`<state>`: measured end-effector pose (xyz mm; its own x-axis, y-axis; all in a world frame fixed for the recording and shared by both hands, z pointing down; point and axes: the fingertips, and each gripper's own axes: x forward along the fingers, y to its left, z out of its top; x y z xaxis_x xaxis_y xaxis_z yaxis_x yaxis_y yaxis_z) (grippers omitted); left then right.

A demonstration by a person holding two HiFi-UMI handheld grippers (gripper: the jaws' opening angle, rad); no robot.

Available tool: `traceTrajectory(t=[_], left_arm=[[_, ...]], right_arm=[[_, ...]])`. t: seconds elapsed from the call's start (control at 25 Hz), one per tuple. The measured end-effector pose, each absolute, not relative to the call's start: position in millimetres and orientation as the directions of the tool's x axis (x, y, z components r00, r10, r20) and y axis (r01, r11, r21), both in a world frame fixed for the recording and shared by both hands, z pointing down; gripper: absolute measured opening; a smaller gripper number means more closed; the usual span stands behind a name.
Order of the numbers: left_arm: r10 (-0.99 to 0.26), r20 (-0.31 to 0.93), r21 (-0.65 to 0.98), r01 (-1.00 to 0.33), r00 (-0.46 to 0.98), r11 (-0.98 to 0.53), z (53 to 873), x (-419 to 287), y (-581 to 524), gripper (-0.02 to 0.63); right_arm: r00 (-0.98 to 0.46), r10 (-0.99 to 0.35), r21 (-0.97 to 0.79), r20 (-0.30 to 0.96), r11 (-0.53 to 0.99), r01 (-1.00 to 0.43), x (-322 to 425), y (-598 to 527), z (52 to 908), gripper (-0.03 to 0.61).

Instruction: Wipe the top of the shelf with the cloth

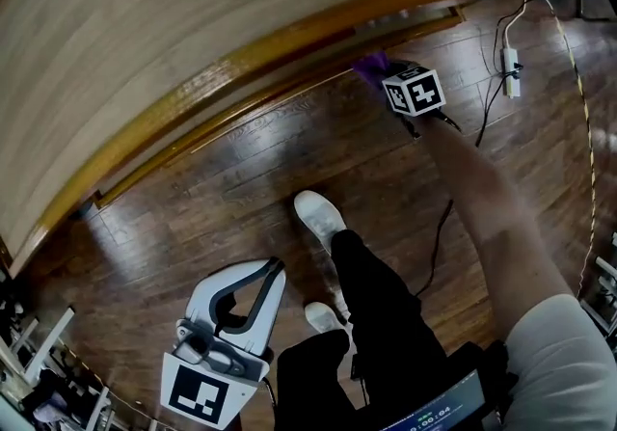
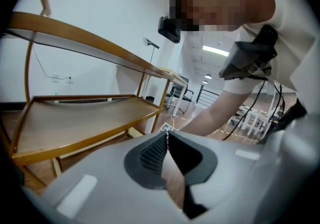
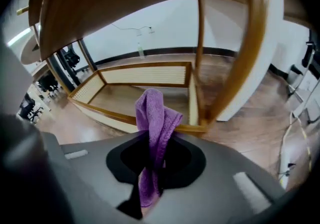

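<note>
Your right gripper (image 3: 156, 143) pinched the purple microfibre cloth (image 3: 152, 110) at one o'clock, by the front edge of the curved wooden shelf (image 1: 193, 24). Your left gripper (image 2: 166, 135) hung at seven o'clock, jaws pressed together on nothing.

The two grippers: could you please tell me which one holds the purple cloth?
The right gripper, shut on the purple cloth; the left gripper has its jaws together on nothing.

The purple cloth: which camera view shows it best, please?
The right gripper view. There the purple cloth is clamped between the jaws of the right gripper, its folds plain. The head view shows only a small purple scrap beside that gripper's marker cube, at the shelf's edge. The left gripper view does not show it.
</note>
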<state>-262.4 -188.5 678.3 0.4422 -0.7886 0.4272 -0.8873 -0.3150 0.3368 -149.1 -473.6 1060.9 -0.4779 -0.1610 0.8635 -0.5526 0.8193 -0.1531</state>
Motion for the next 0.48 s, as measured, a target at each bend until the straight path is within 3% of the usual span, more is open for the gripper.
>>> traceTrajectory(t=[0.24, 0.36, 0.48], left_arm=[[-0.801, 0.43, 0.312, -0.901, 0.416, -0.3, 671, -273, -188, 0.029], [-0.827, 0.41, 0.312, -0.911, 0.385, -0.269, 663, -274, -184, 0.029], [-0.841, 0.406, 0.319, -0.918, 0.357, -0.236, 661, -276, -174, 0.029]], right_arm=[[-0.37, -0.241, -0.042, 0.897, 0.788, -0.615, -99, -513, 1043, 0.051], [-0.48, -0.197, -0.126, 0.855, 0.818, -0.561, -140, -467, 1029, 0.051], [-0.626, -0.047, -0.272, 0.778, 0.873, -0.404, -215, -369, 1013, 0.051]])
